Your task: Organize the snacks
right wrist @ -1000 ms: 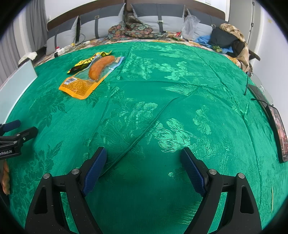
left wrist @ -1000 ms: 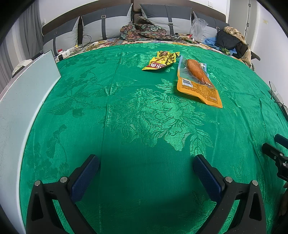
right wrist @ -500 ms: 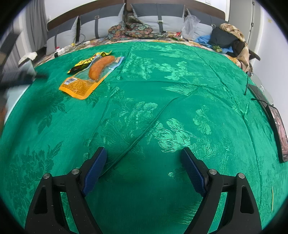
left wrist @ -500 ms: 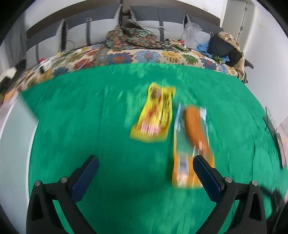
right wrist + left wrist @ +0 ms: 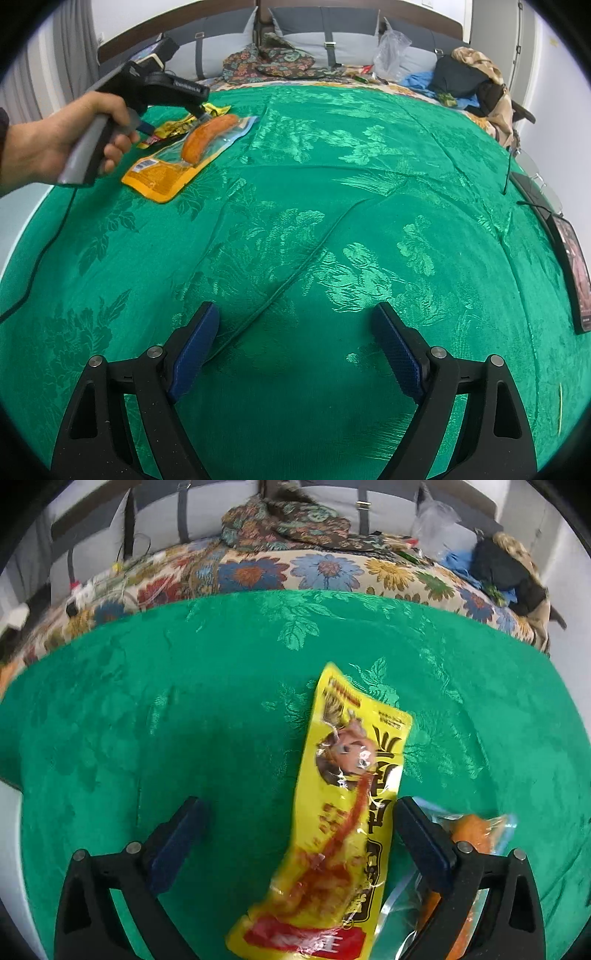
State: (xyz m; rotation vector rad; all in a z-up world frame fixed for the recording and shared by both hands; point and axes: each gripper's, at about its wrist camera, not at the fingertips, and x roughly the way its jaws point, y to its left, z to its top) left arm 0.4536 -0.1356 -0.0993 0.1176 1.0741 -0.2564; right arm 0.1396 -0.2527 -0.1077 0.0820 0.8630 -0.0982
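Observation:
A yellow snack packet (image 5: 343, 812) lies flat on the green cloth (image 5: 184, 701). My left gripper (image 5: 299, 819) is open and hovers over it, with the packet between the fingers, nearer the right one. An orange sausage pack (image 5: 469, 834) lies just right of the right finger, partly hidden by it. In the right wrist view the left gripper (image 5: 199, 110) reaches over the yellow packet (image 5: 173, 127) and the sausage pack (image 5: 192, 151). My right gripper (image 5: 295, 328) is open and empty over bare cloth, far from both snacks.
A floral quilt (image 5: 325, 568), grey pillows (image 5: 332, 37) and clothes (image 5: 469, 81) lie at the bed's far end. A dark tablet (image 5: 572, 266) rests at the right edge. A pale board (image 5: 7, 842) borders the left side.
My left gripper has moved forward across the cloth to the snacks, still open; the yellow packet now lies between its fingers. The right gripper has not moved.

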